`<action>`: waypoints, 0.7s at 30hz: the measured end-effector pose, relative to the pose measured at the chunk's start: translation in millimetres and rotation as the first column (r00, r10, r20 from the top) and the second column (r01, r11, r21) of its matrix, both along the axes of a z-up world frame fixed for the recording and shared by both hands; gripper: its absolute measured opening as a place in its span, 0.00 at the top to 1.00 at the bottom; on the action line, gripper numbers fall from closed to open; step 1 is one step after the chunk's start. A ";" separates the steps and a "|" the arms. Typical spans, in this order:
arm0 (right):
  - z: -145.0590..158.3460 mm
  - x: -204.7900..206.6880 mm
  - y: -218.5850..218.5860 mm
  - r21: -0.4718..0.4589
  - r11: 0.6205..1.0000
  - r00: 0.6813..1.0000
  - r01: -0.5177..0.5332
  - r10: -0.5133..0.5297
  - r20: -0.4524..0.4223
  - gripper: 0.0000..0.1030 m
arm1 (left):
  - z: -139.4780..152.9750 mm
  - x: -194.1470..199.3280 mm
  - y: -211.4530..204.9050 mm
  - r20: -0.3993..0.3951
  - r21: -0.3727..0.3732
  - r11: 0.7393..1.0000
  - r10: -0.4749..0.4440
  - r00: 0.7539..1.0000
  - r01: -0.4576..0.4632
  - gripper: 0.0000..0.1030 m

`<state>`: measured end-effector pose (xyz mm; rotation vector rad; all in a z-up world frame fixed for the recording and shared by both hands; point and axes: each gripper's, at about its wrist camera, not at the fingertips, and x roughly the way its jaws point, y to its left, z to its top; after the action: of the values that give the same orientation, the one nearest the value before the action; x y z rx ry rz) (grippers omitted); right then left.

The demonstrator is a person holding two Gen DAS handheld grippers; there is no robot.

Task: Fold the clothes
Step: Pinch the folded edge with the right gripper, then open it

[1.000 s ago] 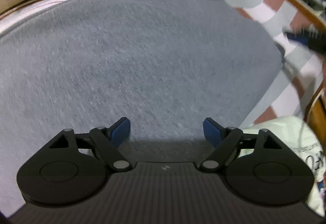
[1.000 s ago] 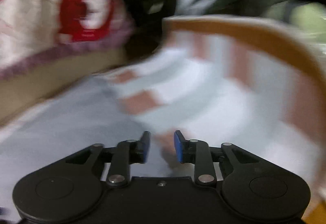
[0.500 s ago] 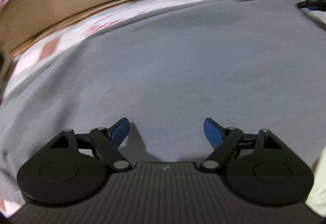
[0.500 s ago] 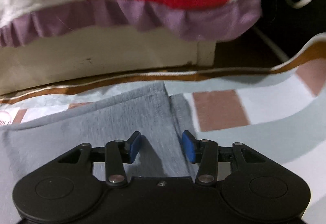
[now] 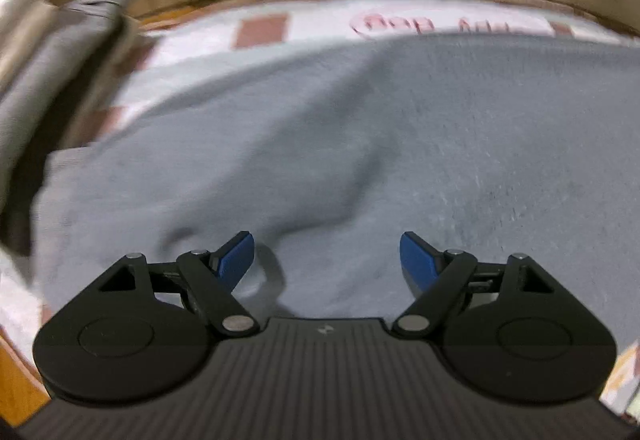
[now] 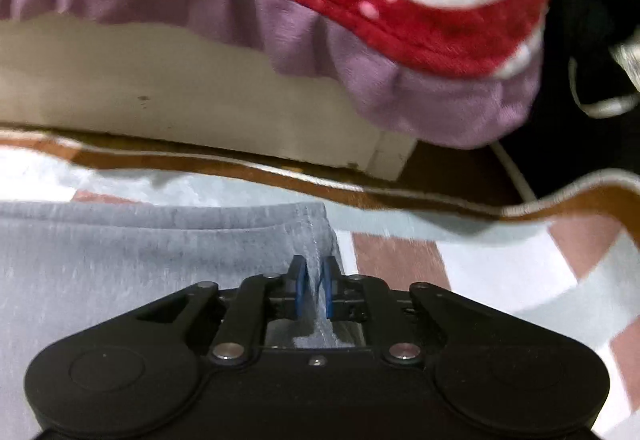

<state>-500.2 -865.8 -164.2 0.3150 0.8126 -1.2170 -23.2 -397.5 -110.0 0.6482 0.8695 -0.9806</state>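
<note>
Jaws of the right gripper (image 6: 314, 286) are closing on the seamed corner of the grey garment (image 6: 120, 264), fabric pinched between the blue pads. Only the left view shows the left gripper (image 5: 326, 260) gaping wide and empty above that garment's rumpled middle. Underneath lies a checked blanket (image 6: 500, 272); beyond it, a purple-frilled red cushion (image 6: 400, 19).

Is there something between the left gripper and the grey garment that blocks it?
Nothing visible blocks it. The left gripper is open directly above the grey garment, with only bare cloth between its fingers. The right gripper is closing on the garment's edge.
</note>
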 end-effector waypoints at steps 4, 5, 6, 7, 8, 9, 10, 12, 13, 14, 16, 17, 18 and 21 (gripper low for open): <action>19.4 15.4 3.5 -0.012 0.993 0.987 0.118 -0.118 -0.107 0.69 | 21.2 37.5 41.5 0.032 -0.040 0.994 0.101 0.994 -0.100 0.22; 28.1 19.1 10.4 -0.023 0.988 0.983 0.152 -0.154 -0.105 0.66 | 22.2 49.5 51.5 0.043 -0.041 0.988 0.147 0.988 -0.146 0.22; 41.0 20.3 24.8 -0.003 0.985 0.985 0.170 -0.170 -0.024 0.62 | 21.9 62.0 61.6 0.043 -0.051 0.978 0.202 0.978 -0.200 0.22; 55.3 19.7 42.6 0.042 0.985 0.980 0.165 -0.168 0.103 0.62 | 21.3 74.5 71.6 0.041 -0.063 0.965 0.258 0.965 -0.255 0.22; 67.7 19.4 63.5 0.088 0.986 0.957 0.140 -0.157 0.245 0.61 | 19.4 87.2 82.8 0.019 -0.083 0.945 0.318 0.948 -0.315 0.22; 75.0 22.6 85.9 0.133 0.988 0.919 0.080 -0.125 0.375 0.56 | 17.1 99.7 96.7 -0.031 -0.110 0.921 0.372 0.928 -0.373 0.22; 77.1 34.6 107.7 0.166 0.986 0.889 -0.004 -0.072 0.453 0.54 | 14.7 112.4 109.9 -0.102 -0.158 0.900 0.395 0.913 -0.407 0.22; 76.7 73.1 152.0 0.197 0.964 0.851 -0.177 0.049 0.523 0.53 | 9.6 136.3 134.0 -0.230 -0.246 0.846 0.422 0.877 -0.472 0.22; 75.4 97.3 171.9 0.200 0.948 0.855 -0.249 0.118 0.506 0.53 | 7.9 146.3 144.0 -0.256 -0.261 0.816 0.456 0.852 -0.515 0.22; 74.2 121.5 191.9 0.204 0.925 0.852 -0.320 0.187 0.488 0.53 | 7.4 155.5 152.4 -0.272 -0.267 0.791 0.486 0.831 -0.550 0.22; 70.9 174.5 231.2 0.220 0.856 0.827 -0.467 0.336 0.450 0.53 | 3.5 170.6 164.4 -0.309 -0.270 0.779 0.487 0.817 -0.566 0.22; 70.2 200.7 251.4 0.226 0.814 0.802 -0.535 0.406 0.438 0.53 | -0.9 176.2 167.9 -0.321 -0.258 0.775 0.494 0.808 -0.576 0.22; 70.0 223.4 270.0 0.228 0.777 0.778 -0.587 0.462 0.425 0.53 | -9.0 181.3 171.5 -0.352 -0.226 0.762 0.517 0.780 -0.607 0.22; 70.0 281.8 325.1 0.221 0.673 0.698 -0.706 0.608 0.379 0.53 | -36.0 196.6 181.4 -0.468 -0.128 0.718 0.565 0.680 -0.684 0.22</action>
<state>-218.4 -540.7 -94.1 0.4191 0.7963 -0.3085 173.4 -216.0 -146.1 -0.1505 1.1743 -0.5734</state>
